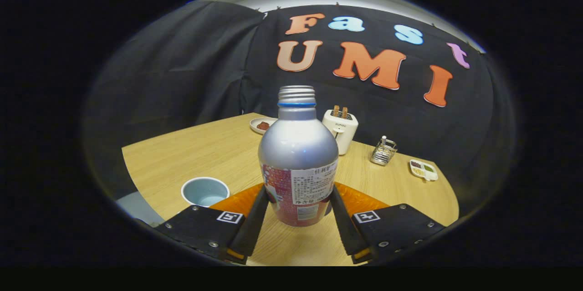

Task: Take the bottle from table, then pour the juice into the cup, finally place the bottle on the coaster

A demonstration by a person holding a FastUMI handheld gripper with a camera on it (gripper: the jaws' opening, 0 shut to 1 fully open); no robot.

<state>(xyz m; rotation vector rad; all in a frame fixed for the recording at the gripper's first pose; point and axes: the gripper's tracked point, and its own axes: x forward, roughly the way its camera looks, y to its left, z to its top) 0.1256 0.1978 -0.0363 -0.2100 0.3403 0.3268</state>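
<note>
A silver, uncapped bottle (298,159) stood upright between the fingers of the gripper (298,209), both of which pressed against its labelled lower body. Its base appeared to hang just above the wooden table (191,145), though contact could not be ruled out. An orange coaster (360,200) lay directly behind the bottle, partly hidden by it. A pale blue cup (205,191) sat off to the left of the fingers, close to the table's near edge, with bare tabletop beyond it. Well beyond the bottle, near the far edge, stood a plate (263,125), a white toaster (340,129), a wire rack (383,151) and a small divided dish (423,169).
</note>
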